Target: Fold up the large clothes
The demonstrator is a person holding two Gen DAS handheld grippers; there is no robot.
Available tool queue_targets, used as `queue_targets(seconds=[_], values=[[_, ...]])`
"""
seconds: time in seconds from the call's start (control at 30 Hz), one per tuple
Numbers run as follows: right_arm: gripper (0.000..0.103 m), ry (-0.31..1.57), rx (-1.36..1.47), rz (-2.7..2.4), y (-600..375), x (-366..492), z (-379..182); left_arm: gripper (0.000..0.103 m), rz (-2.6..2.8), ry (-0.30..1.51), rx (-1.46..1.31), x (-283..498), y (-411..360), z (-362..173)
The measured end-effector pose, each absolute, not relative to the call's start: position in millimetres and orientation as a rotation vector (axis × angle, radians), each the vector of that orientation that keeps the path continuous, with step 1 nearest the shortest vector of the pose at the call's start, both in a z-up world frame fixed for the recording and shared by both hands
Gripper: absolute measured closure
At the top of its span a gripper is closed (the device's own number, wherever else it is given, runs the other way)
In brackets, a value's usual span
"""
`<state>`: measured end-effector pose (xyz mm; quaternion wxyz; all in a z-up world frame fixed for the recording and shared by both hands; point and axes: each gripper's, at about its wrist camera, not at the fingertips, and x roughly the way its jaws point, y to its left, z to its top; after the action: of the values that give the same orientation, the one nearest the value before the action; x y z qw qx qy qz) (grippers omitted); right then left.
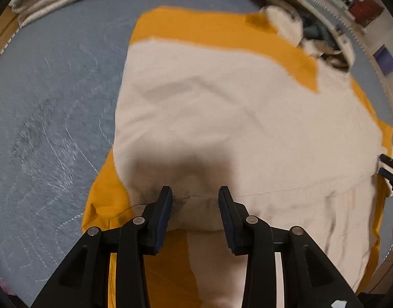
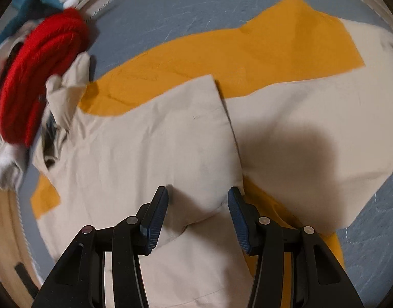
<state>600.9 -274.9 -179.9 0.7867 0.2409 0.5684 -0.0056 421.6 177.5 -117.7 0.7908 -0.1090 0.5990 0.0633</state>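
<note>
Black jaws of the left gripper (image 1: pixel 193 192) stand apart over a cream-and-mustard garment (image 1: pixel 234 118); the right gripper (image 2: pixel 198 192) gapes too, both pointing steeply down, gripping nothing.

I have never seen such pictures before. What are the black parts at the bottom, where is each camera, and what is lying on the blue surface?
No robot arm here: a person holds a two-finger tool in each hand, each carrying a wide-angle camera looking along its fingers. One picture comes from the left gripper, the other from the right gripper. The black parts are their fingers. A large beige and yellow garment lies spread on the blue-grey bed cover. Red knitwear lies beside it. Both grippers stand open over the beige cloth; neither pinches it.
</note>
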Motion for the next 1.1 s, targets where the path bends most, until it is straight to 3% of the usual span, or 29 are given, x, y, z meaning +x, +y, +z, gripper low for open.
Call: queue_targets(seconds=[0.3, 0.6, 0.87, 1.1], values=[[0.053, 1.005, 0.295, -0.025, -265, 580, -96, 0.056, 0.087, 1.080, -0.144, 393, 135, -32], [0.053, 0.771, 0.066, -0.017, -260, 526, -11, 0.054, 0.042, 0.954, -0.111, 396, 78, -2], [0.053, 0.749, 0.031, -0.025, -287, 507, -3, 0.054, 0.028, 0.764, -0.043, 389, 46, 23], [0.053, 0.774, 0.082, -0.047, -341, 510, -13, 0.054, 0.055, 0.747, -0.032, 400, 35, 20]])
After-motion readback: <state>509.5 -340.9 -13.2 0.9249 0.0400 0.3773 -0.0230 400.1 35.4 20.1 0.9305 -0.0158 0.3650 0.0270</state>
